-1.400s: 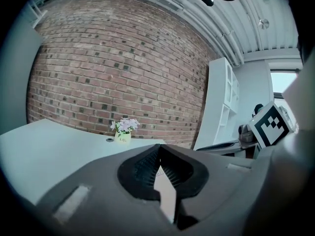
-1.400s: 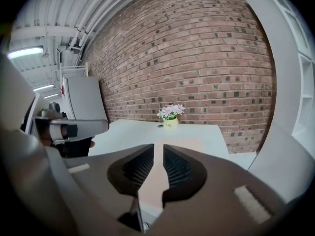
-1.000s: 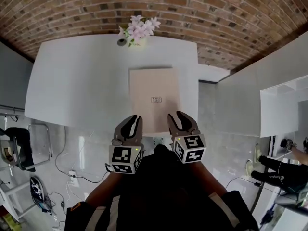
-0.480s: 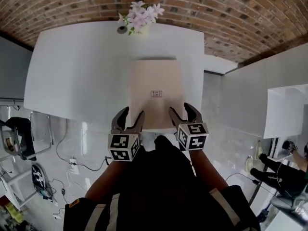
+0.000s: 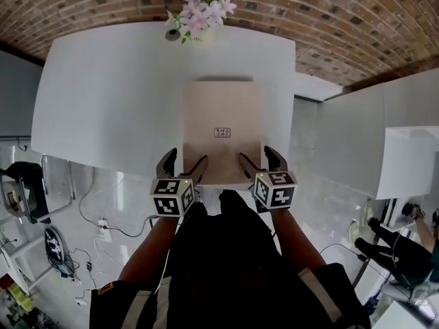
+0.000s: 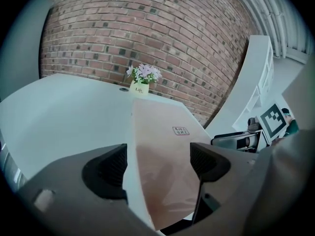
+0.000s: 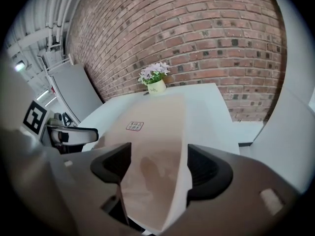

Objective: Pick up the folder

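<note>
Since a sec ago both claws have dropped to the white table's [image 5: 103,101] near edge, & jaws that were almost shut are opening wide. Left gripper [image 5: 184,160]: jaws apart, nothing clamped. The beige folder [image 5: 221,132] lies flat just ahead, its near-left corner between the jaws w/ pads not pressing. Right gripper [image 5: 257,155]: same, near-right corner between its jaws. Flower pot [image 5: 195,22] sits well beyond the folder's far end. To me you're lined up for a 2-handed pinch on the near edge, grip not yet made
</note>
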A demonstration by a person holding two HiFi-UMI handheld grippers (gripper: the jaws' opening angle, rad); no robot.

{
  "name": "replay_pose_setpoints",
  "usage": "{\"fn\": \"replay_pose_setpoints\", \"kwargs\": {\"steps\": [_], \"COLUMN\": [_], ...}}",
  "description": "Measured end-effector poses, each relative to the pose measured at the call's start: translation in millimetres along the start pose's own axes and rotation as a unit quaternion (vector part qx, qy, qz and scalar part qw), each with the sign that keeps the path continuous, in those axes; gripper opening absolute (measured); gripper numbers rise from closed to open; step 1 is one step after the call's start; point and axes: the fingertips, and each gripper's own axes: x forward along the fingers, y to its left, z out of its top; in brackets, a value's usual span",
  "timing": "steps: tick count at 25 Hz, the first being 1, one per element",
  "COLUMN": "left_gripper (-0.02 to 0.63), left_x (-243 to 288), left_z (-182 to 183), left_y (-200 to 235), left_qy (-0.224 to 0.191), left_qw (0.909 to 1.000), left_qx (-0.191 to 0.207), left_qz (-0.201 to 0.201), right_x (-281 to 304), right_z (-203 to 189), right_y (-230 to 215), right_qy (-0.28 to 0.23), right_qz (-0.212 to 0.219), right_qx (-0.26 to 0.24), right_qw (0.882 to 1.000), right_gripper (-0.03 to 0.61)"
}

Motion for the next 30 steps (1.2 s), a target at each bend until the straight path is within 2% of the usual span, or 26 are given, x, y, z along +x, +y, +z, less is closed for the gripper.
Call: {"fn": "replay_pose_setpoints", "kwargs": {"steps": [10,30], "left_gripper": [0.407,0.405], "left_x": [18.1,29.0], "left_z": [-13.6,-29.3], "left_y": [4.3,0.0], "left_qy": [0.028,0.055], "left_qw": [0.9988,0.9978], "left_qx": [-0.033,-0.027], "left_qz": [-0.021,-0.025], "right_x": [13.6,19.4], "right_z": [-9.7,-16.7], "right_y": [-5.4,1.1], "right_qy": [0.018,0.030], "right_qz": [0.021,0.036], "right_qx": [0.028,0.027], "right_qw": [0.999,0.999], "right_gripper": [0.365,0.362]}}
